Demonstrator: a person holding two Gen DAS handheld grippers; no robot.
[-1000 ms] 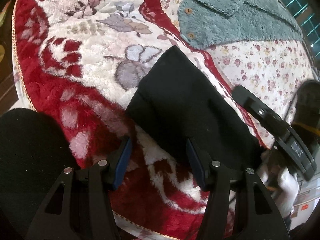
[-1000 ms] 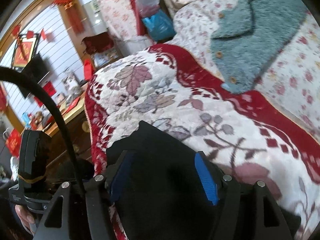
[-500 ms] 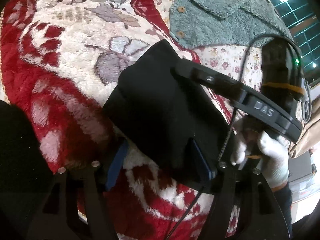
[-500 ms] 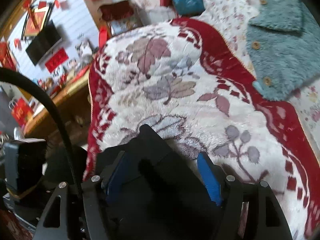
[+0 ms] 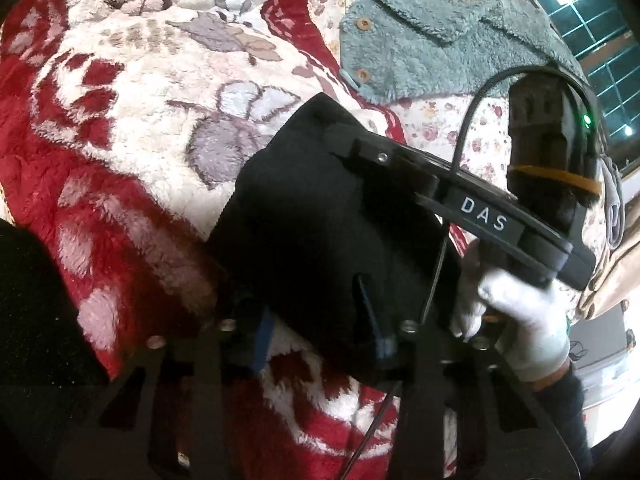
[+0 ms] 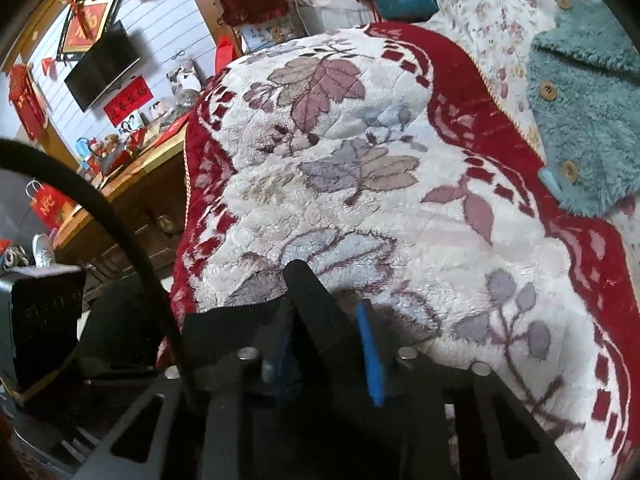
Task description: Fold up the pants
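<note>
blanket (image 5: pixel 132 92): red and cream plush with leaf patterns, fills most of both views, spread over the bed.
sheet (image 5: pixel 452 136): pale with small flowers, upper right of the left wrist view, under the blanket's edge.
jacket (image 5: pixel 436 48): fluffy teal with wooden buttons, lies flat on the sheet at upper right, well apart from the pants.
pants (image 5: pixel 332 216): black, folded into a thick pad, centre of the left wrist view, lying on the blanket near its red border.
left gripper (image 5: pixel 320 332): bottom centre, its jaws have just been closing; blue pads sit on either side of the near edge of the pants and press the cloth.
right gripper (image 6: pixel 328 344): bottom centre of its own view, jaws have just been closing, pinching a raised ridge of the pants between the blue pads.
gloved hand (image 5: pixel 520 312): white glove, lower right, grasping the right gripper's handle.
</note>
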